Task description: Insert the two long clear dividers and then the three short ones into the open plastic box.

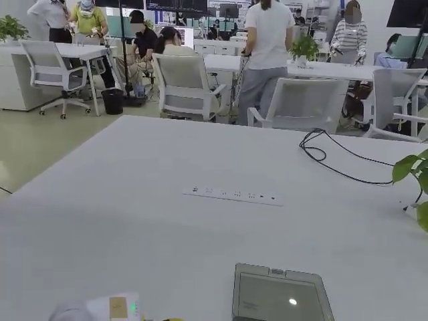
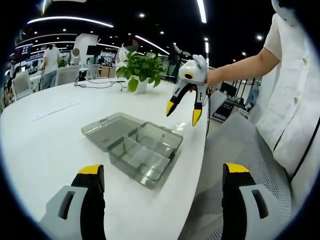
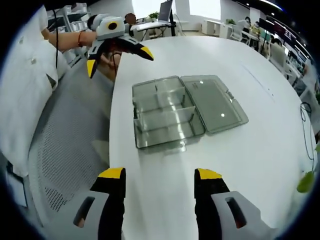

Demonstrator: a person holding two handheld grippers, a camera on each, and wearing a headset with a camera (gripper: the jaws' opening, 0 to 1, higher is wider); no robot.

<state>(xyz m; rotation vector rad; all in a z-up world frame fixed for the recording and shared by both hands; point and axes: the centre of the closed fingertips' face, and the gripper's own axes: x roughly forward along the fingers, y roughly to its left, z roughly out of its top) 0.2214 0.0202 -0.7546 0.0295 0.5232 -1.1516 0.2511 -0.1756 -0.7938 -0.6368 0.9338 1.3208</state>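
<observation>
Box point(image 3: 167, 120) open in right gripper view, lid point(image 1: 281, 294) in head view, left claw point(image 2: 162, 169) wide, right claw point(image 3: 160, 173) wide

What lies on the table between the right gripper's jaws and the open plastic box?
Nothing: in the right gripper view, the white table is bare between the right gripper and the open plastic box.

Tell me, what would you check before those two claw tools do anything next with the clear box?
1. Open access: ok, the lid lies flat beside the plastic box.
2. Free left gripper: ok, open, empty.
3. Free right gripper: ok, open, empty.
4. Steady footing: ok, box flat on the white table, near its edge.
5. All five dividers seated: cannot tell; some clear walls stand inside.
</observation>
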